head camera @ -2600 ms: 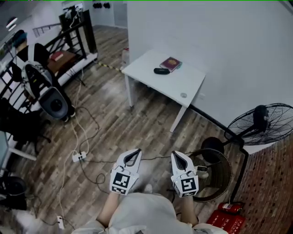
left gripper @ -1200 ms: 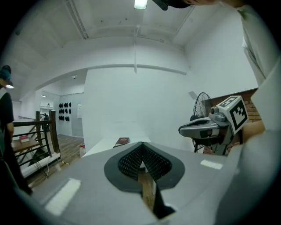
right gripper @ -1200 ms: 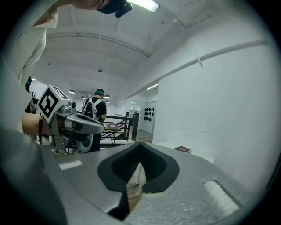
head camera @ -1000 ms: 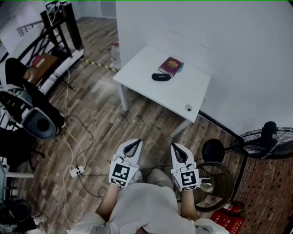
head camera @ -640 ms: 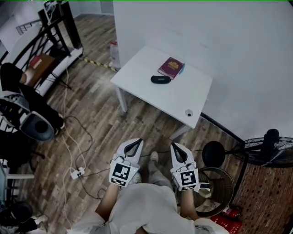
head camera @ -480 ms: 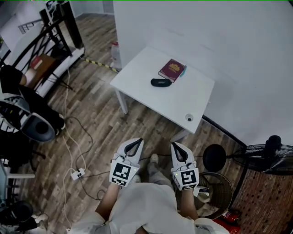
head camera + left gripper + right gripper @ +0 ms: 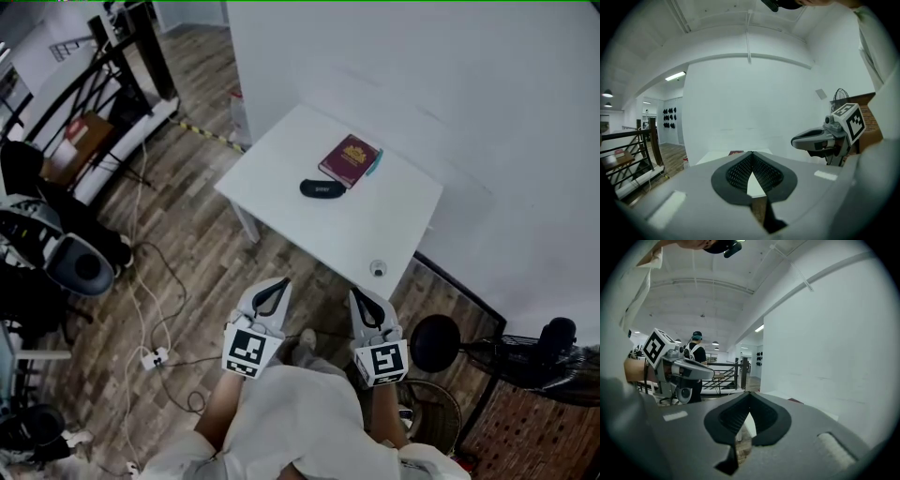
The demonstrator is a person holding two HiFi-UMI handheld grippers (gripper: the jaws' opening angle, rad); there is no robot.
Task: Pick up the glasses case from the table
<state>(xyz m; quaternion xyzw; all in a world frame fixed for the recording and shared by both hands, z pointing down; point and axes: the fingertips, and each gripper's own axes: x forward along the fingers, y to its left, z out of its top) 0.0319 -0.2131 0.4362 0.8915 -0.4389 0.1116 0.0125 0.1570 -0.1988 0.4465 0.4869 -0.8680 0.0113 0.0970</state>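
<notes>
The black glasses case (image 7: 321, 188) lies on the white table (image 7: 281, 178), just in front of a maroon book (image 7: 350, 160). Both grippers are held side by side over the wood floor, short of the table's near edge and well apart from the case. My left gripper (image 7: 278, 282) is shut with nothing in it; its pads meet at the tip in the left gripper view (image 7: 751, 153). My right gripper (image 7: 357, 294) is shut and empty too, as the right gripper view (image 7: 750, 393) shows. The case itself is hidden in both gripper views.
A small round object (image 7: 378, 269) sits near the table's front corner. A white wall (image 7: 422, 84) backs the table. A black fan (image 7: 553, 352) and a round black base (image 7: 435, 343) stand at the right. Cables and a power strip (image 7: 150, 358) cross the floor at left. A person (image 7: 697, 352) stands far back.
The table and case have come nearer and lower in the head view as I walk towards them. Both grippers stay shut and side by side.
</notes>
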